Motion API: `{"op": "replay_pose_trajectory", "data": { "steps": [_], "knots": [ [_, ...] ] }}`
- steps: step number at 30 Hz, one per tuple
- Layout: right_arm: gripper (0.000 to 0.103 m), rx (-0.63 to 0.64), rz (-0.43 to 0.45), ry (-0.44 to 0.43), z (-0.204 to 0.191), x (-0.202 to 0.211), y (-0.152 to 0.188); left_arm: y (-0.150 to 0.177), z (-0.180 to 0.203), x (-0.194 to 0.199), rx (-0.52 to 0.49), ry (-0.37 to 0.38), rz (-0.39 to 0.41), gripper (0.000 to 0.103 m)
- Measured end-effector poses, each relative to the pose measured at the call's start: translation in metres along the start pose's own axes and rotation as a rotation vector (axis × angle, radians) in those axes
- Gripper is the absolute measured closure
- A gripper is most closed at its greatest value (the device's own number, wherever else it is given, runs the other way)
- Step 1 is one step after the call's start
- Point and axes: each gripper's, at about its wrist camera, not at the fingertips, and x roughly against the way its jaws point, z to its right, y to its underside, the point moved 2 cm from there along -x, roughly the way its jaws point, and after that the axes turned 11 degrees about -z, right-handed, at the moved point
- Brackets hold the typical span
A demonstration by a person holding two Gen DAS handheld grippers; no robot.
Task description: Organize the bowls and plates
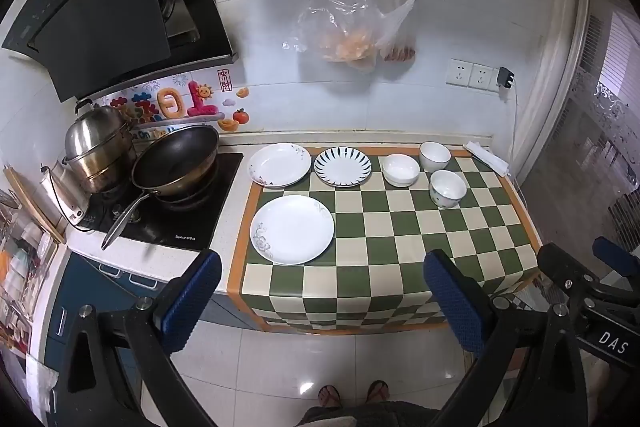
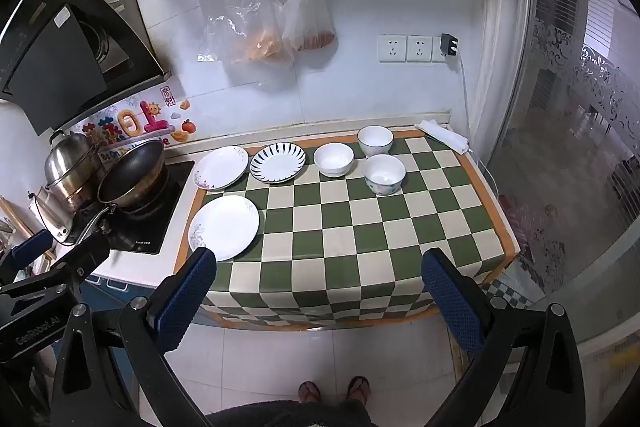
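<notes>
three plates (image 1: 292,229) and three bowls (image 1: 401,169) on a checkered cloth (image 1: 400,247), wide-open left tongs (image 1: 320,303) empty above the floor

A dark wok (image 1: 176,157) and steel pot (image 1: 98,147) sit on the left stove (image 1: 192,223); plastic bags (image 1: 352,27) hang on the far wall.

On the worktop (image 1: 500,227), three plates (image 1: 292,229) lie at nine o'clock, three bowls (image 1: 447,188) at one, well apart.

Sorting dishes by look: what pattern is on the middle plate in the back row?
Dark blue radiating stripes around the rim of the middle plate, white centre; right wrist view.
</notes>
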Motion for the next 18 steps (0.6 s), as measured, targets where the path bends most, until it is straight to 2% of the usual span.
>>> {"op": "replay_pose_trajectory", "data": {
  "steps": [18],
  "knots": [
    [0.0,-0.004,-0.001,-0.003,0.001,-0.0005,-0.0005,-0.0001,-0.0004,0.0,0.002,0.003,0.003,0.0]
  ]
}}
